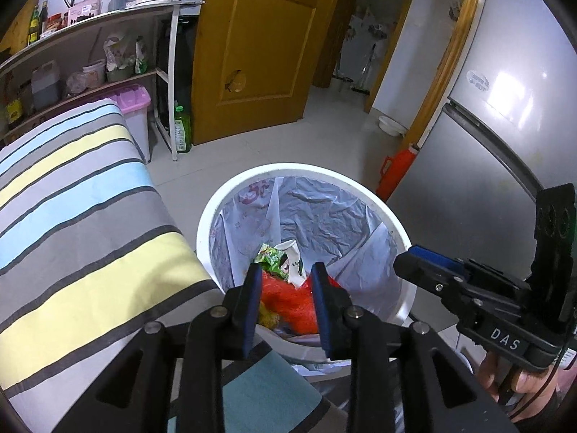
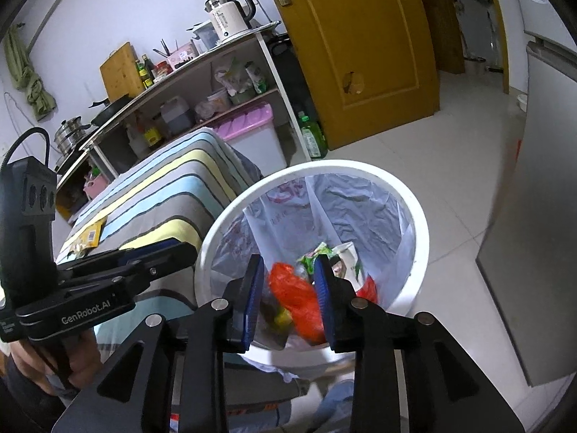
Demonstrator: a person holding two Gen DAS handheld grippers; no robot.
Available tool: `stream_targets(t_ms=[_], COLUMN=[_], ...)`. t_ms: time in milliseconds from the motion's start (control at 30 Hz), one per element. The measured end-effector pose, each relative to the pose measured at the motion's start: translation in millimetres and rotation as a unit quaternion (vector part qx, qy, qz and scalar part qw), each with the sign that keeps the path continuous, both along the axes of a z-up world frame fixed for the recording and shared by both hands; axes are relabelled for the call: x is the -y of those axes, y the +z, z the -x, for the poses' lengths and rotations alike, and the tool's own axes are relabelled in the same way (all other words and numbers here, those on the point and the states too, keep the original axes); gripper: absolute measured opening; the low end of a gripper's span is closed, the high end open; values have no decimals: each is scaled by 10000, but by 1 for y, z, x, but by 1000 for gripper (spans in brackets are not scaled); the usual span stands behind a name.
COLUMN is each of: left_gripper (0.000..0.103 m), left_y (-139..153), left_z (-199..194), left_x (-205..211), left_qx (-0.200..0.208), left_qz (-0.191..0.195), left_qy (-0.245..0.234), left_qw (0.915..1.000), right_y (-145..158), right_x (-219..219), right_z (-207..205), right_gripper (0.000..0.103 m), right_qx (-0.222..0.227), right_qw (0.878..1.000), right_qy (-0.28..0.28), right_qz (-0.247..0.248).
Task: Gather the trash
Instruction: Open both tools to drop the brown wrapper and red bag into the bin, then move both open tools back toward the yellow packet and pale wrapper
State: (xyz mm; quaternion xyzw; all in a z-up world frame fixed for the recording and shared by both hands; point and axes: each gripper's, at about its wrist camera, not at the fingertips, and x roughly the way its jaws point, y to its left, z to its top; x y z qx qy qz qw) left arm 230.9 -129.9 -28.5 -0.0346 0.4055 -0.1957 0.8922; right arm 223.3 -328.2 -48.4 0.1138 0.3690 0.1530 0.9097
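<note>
A white trash bin (image 1: 404, 238) (image 2: 422, 216) with a clear liner stands on the floor beside the striped table. Inside lie a red plastic bag (image 1: 288, 303) (image 2: 295, 296), a green wrapper (image 1: 270, 258) (image 2: 313, 256) and a white packet (image 1: 294, 263) (image 2: 348, 258). My left gripper (image 1: 286, 270) is open and empty above the bin's near rim. My right gripper (image 2: 288, 263) is open and empty over the bin; it shows from the side in the left wrist view (image 1: 425, 259). A yellow wrapper (image 2: 90, 234) lies on the striped cloth.
The table with the striped cloth (image 1: 72, 198) (image 2: 173, 180) is left of the bin. A grey fridge (image 1: 487, 144) stands on the right with a red flask (image 1: 396, 169) at its foot. A shelf unit (image 2: 202, 83), a pink-lidded box (image 2: 252, 133), a green bottle (image 1: 183, 130) and a wooden door (image 1: 259, 47) lie beyond.
</note>
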Motion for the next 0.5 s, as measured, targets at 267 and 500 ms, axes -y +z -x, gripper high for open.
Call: stream_targets(t_ms=[267,500], left_gripper=[29,29], left_y=[16,34], left_z=[16,41], left_x=[-13,-39], left_qx=[281,574], left_qz=[51,101], left_qy=[149,421], left_qw=[9995,9974], right_y=[19,42], right_x=[-6,-24], right_z=[14,30], right_gripper=[30,30], right_qx=[276,556], right_qw=[9996,9979], right_qy=[110,315], right_qz=[-5,29])
